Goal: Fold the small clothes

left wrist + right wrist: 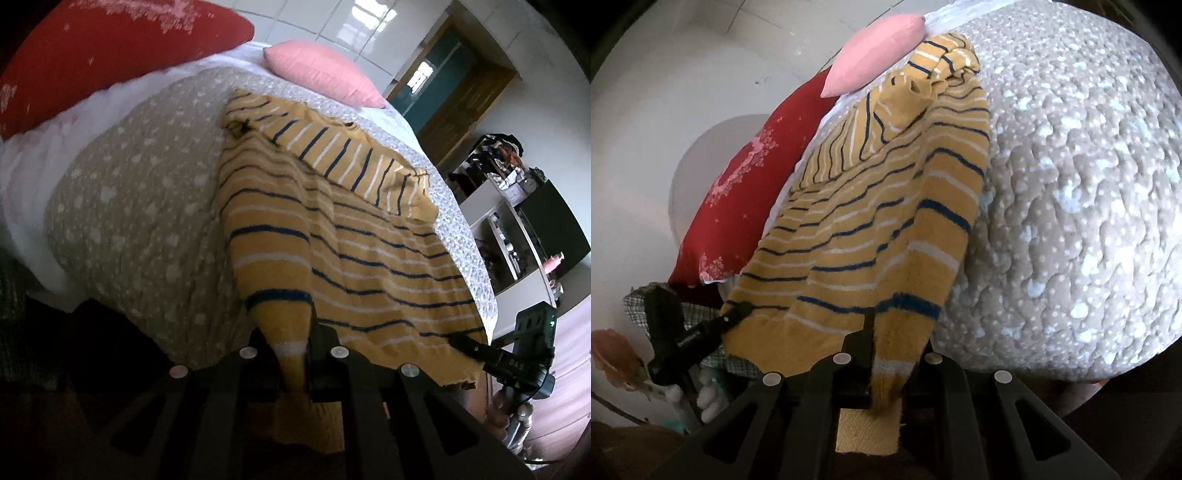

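Observation:
A yellow sweater with navy and white stripes lies stretched over the bed, its far part folded over near the pink pillow. My left gripper is shut on the sweater's near edge at one corner. My right gripper is shut on the sweater at the other near corner. The right gripper also shows in the left wrist view, and the left gripper shows in the right wrist view, both pinching the hem.
The bed has a beige quilt with white spots. A pink pillow and a red pillow lie at the head. A cluttered white shelf stands beside the bed.

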### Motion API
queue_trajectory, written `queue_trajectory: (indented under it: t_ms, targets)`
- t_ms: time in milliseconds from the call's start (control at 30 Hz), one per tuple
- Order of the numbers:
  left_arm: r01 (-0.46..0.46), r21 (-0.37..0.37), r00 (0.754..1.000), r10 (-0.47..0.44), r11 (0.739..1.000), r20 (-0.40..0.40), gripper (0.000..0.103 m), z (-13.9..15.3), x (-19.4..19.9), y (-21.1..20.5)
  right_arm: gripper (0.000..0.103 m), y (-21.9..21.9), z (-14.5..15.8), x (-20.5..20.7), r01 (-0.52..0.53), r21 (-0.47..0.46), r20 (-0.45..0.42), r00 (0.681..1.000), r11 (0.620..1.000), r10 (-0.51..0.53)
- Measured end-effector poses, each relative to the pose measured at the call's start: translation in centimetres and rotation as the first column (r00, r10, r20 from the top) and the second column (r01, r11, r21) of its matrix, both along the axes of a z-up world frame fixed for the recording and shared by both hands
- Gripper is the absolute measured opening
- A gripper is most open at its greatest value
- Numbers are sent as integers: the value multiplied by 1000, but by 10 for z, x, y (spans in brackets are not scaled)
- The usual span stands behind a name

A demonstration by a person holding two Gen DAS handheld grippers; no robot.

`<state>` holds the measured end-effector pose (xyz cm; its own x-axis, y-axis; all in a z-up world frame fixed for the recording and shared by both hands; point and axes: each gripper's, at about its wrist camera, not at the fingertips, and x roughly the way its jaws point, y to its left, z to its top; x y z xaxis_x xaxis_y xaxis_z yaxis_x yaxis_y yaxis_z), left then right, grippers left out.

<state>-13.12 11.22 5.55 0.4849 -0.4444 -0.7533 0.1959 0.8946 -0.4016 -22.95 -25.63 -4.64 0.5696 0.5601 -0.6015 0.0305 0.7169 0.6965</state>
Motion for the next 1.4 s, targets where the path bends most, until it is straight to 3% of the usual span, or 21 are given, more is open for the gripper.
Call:
queue_trajectory:
  t_ms: [233,433,700,833,933,1100,1167,1233,1333,1400]
  targets:
    - [20,20,996,-21,1000,84,8,26,11,-6,10,13,17,20,-21,-65,34,999,998,23]
    - [4,13,989,-6,1000,146,8,45,38,-9,10,14,58,50,-21,-114,143,989,993,37]
    - [-49,3,987,48,999,154,8,55,112,-19,10,18,99,128,22,-198,233,972,980,25]
    - [-59,17,987,56,998,150,8,56,154,-32,10,12,104,172,45,-166,217,976,985,-8]
    - [-72,23,990,68,997,122,8,51,187,-39,10,2,105,207,58,-119,190,981,991,-34]
    - [-87,-4,996,87,996,5,9,30,257,-47,14,-12,95,266,69,-23,105,992,997,-67]
    - [-95,-64,994,91,993,-64,9,15,285,-47,16,-20,84,291,93,12,59,994,996,-94]
    - [-107,-117,988,93,987,-122,10,2,308,-45,28,-27,69,316,112,46,15,994,993,-113]
    - [-166,-231,972,119,959,-205,13,-17,334,-34,31,-37,48,342,154,96,-39,988,983,-151]
    - [-197,-266,961,133,944,-241,14,-26,345,-29,31,-40,37,356,171,96,-63,984,981,-166]
